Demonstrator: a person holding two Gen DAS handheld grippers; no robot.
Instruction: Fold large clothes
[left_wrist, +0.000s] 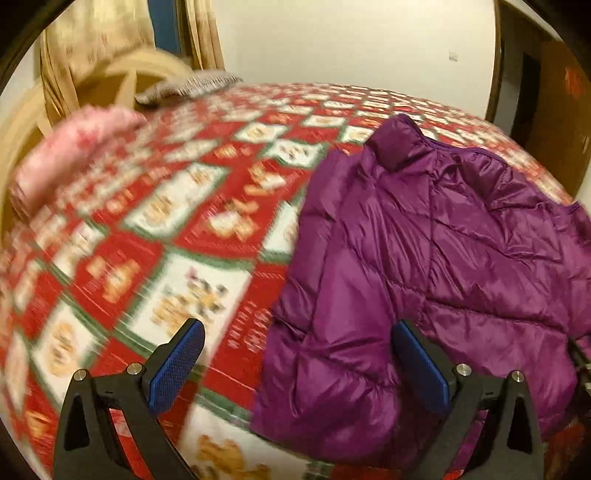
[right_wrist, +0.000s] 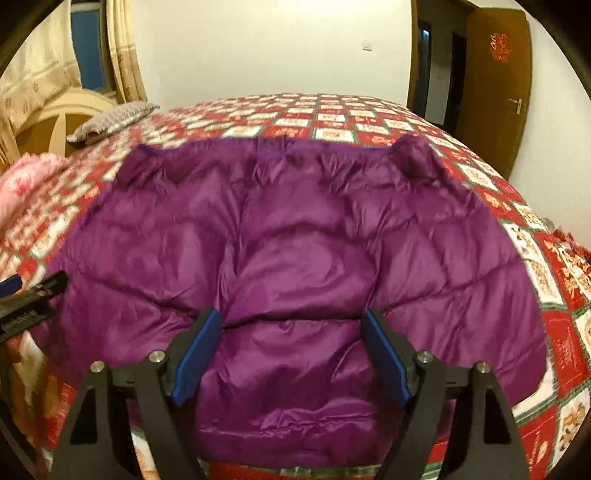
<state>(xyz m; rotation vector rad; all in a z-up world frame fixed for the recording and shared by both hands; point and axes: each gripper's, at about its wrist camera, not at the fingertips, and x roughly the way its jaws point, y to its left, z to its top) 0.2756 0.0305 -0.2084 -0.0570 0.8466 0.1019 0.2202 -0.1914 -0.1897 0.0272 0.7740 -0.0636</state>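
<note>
A purple quilted down jacket (right_wrist: 295, 251) lies spread flat on the bed, collar toward the far side; in the left wrist view it (left_wrist: 443, 258) fills the right half. My left gripper (left_wrist: 299, 332) is open and empty, hovering over the jacket's left edge and the bedspread. My right gripper (right_wrist: 291, 325) is open and empty, just above the jacket's near hem area. The left gripper's tip (right_wrist: 33, 295) shows at the left edge of the right wrist view, beside the jacket.
The bed wears a red, white and green patterned bedspread (left_wrist: 166, 229). A pink blanket (left_wrist: 70, 155) and a grey pillow (right_wrist: 114, 118) lie at the far left by a wooden headboard (left_wrist: 122, 77). A brown door (right_wrist: 495, 85) stands at the right.
</note>
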